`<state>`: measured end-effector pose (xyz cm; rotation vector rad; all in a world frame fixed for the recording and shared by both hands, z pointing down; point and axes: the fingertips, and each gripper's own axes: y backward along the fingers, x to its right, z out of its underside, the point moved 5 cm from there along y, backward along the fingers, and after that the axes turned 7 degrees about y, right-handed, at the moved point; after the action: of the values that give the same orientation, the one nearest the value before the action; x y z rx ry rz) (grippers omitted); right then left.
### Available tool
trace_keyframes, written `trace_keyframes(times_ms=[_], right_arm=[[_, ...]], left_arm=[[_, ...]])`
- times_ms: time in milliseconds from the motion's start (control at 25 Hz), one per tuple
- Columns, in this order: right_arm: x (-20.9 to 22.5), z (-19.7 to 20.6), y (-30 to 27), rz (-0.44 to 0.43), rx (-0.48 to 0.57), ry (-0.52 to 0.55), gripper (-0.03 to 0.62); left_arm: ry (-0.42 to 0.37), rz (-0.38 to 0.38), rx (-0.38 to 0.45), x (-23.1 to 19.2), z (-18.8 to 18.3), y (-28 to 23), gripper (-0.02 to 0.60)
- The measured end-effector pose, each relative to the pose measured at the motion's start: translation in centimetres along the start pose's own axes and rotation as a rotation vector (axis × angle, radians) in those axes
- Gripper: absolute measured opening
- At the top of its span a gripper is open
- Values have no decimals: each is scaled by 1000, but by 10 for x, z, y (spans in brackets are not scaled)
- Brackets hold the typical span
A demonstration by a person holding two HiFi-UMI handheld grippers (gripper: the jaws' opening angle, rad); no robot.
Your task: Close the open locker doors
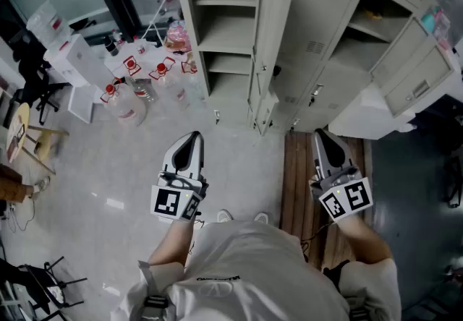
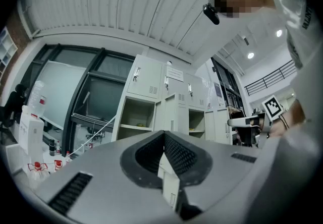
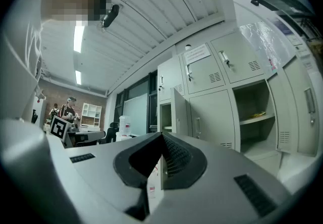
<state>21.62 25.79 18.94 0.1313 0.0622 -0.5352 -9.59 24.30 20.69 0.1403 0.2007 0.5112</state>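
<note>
A bank of pale grey lockers (image 1: 311,30) stands ahead of me. The left one (image 1: 226,23) is open and shows its shelves, with its door (image 1: 273,30) swung out toward me. Further right a second compartment (image 1: 376,19) is open, and its door (image 1: 419,77) hangs out to the right. My left gripper (image 1: 191,140) is held shut and empty over the floor, short of the left locker. My right gripper (image 1: 323,139) is also shut and empty, below the closed middle doors. The left gripper view has the open shelves (image 2: 135,117); the right gripper view has the swung door (image 3: 179,112).
Water jugs with red labels (image 1: 127,101) and white boxes (image 1: 69,59) crowd the floor at the left of the lockers. A stool (image 1: 30,140) stands at the far left. A wooden floor strip (image 1: 302,193) runs under my right gripper. People (image 3: 68,109) stand far off.
</note>
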Motion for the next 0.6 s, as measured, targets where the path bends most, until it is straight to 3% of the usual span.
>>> trace_keyframes(times_ms=[360,600], right_arm=[[-11,3,-7,14,-14,-4,8],[-24,6,-15,69,-23,-31,9]], left_arm=[[-17,24,-24,-4,9,1,5],[-26,86,-35,-9,18,1,5]])
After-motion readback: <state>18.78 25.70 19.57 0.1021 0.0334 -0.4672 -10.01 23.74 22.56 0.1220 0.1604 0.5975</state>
